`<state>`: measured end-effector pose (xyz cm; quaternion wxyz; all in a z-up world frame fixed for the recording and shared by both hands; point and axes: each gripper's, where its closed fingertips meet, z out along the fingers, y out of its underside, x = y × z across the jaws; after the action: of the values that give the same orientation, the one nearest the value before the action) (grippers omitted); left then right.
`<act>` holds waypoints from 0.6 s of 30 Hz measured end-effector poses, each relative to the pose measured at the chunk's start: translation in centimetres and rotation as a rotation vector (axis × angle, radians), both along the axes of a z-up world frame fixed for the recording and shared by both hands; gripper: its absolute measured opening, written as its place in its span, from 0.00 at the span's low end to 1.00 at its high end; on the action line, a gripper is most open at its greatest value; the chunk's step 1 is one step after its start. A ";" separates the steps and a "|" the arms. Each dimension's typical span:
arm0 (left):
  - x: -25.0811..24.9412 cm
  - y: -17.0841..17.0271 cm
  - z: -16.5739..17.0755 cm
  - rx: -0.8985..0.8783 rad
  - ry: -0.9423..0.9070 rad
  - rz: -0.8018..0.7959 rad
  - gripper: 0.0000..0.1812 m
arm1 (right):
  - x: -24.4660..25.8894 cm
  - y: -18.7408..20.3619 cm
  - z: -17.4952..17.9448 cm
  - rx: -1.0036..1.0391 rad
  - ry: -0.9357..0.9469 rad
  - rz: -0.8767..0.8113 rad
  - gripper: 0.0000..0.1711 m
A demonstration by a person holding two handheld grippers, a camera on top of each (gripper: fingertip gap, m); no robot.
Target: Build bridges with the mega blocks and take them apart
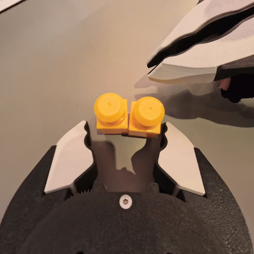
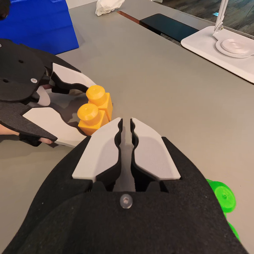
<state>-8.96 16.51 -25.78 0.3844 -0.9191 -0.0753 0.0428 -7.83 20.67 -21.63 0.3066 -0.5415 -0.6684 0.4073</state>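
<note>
On the grey table [image 2: 158, 85] a blue box [image 2: 39, 26] stands at the far left. A crumpled white tissue [image 2: 108, 6] lies near the far edge. A dark flat slab [image 2: 167, 26], perhaps a phone, lies beside a white stand [image 2: 214, 50] with a round base plate at the right.

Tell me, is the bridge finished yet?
Not yet. Two yellow blocks stand side by side on the table, like legs with nothing across. The open left gripper is around them; the right gripper holds nothing. The green block waits.
</note>
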 end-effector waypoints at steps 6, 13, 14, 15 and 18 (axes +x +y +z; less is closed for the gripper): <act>0.0 0.4 0.0 0.000 -0.023 0.001 0.52 | -0.1 -0.2 -0.3 -0.019 -0.007 0.005 0.06; -0.6 0.7 0.1 0.011 -0.020 0.014 0.44 | -0.1 -0.4 -0.6 -0.008 -0.017 0.013 0.05; -0.6 0.7 0.1 0.011 -0.019 0.014 0.44 | -0.1 -0.4 -0.5 -0.012 -0.015 0.011 0.05; -0.6 0.7 0.1 0.011 -0.020 0.014 0.44 | 0.0 -0.4 -0.5 -0.017 -0.015 0.009 0.05; -0.7 0.8 0.1 0.011 -0.021 0.008 0.44 | -0.1 -0.4 -0.7 -0.026 -0.022 0.012 0.05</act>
<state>-9.63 17.30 -25.66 0.3886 -0.9170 -0.0831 0.0343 -7.92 20.30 -22.34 0.2897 -0.5459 -0.6697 0.4118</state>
